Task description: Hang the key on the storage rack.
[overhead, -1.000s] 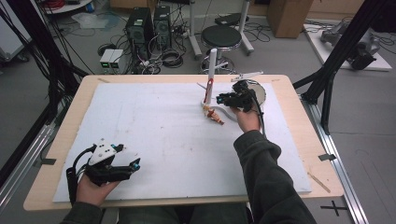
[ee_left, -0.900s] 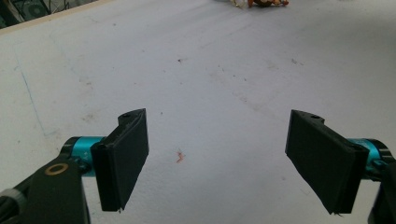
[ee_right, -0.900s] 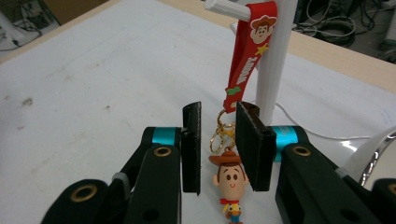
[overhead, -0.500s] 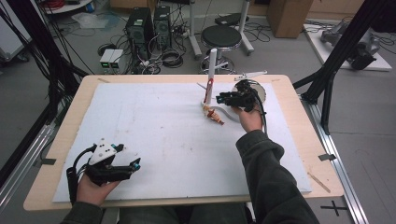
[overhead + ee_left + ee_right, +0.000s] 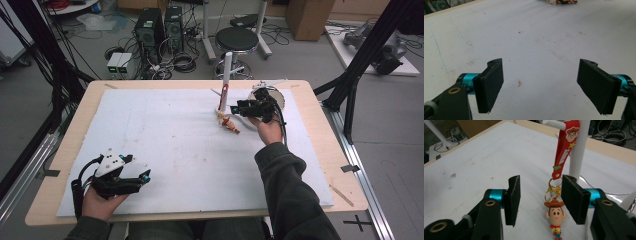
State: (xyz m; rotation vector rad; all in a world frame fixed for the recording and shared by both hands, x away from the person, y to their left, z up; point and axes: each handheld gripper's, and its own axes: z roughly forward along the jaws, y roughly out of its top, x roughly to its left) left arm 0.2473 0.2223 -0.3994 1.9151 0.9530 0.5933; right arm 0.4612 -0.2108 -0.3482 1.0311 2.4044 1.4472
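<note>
Left tongs (image 5: pixel 144 176) agape, low on mat | right tongs (image 5: pixel 541 200) agape astride keychain (image 5: pixel 555 216)

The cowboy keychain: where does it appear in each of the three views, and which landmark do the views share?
High view: keychain lies right of centre, at the white post, near the right gripper.
Left gripper view: top edge, right of centre, far off.
Right gripper view: low centre-right, between the open jaws, red strap hung on the post.
Shared landmark: the white mat.

Cowboy figure keychain (image 5: pixel 555 220) with brown hat, gold clasp (image 5: pixel 552 190), red printed strap (image 5: pixel 564 147). Strap hangs from peg of white upright stand (image 5: pixel 579 150); figure lies on white mat (image 5: pixel 165 135) at stand's base.
</note>
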